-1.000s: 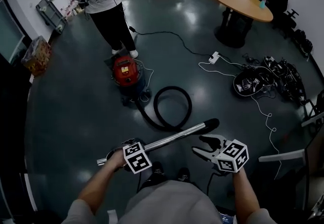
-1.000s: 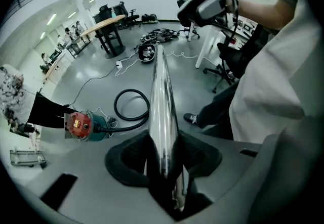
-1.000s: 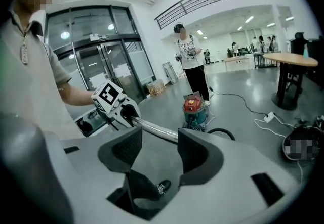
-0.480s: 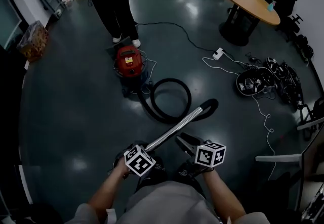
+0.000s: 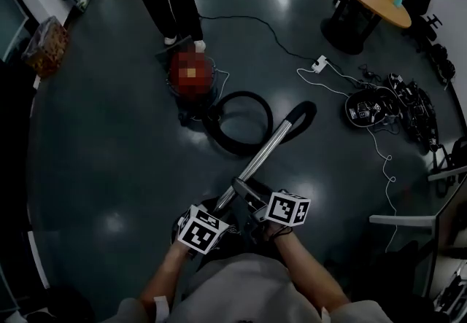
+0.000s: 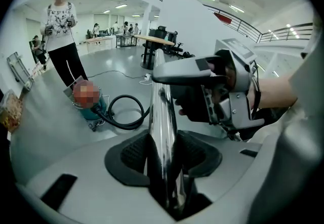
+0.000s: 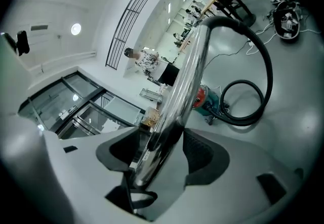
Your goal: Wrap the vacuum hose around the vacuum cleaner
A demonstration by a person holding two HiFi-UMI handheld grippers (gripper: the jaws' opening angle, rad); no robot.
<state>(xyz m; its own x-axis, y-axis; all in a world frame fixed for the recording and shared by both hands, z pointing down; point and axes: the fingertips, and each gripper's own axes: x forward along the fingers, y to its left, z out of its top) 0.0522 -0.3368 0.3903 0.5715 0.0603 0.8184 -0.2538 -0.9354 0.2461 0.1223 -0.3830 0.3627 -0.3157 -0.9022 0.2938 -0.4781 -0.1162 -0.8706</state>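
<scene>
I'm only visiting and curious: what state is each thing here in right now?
left gripper: shut on the metal tube
right gripper: jaws just been opening, metal tube between them
hose: looped on the floor, unwrapped
vacuum cleaner: standing on the floor

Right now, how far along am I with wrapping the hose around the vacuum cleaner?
Done: nothing is wrapped yet; the hose lies in one loose loop on the floor beside the vacuum cleaner. In hand: the left gripper is shut on the metal tube at the hose's end; the right gripper's jaws have just been opening, with the tube between them. Left: all the winding around the vacuum cleaner.
</scene>
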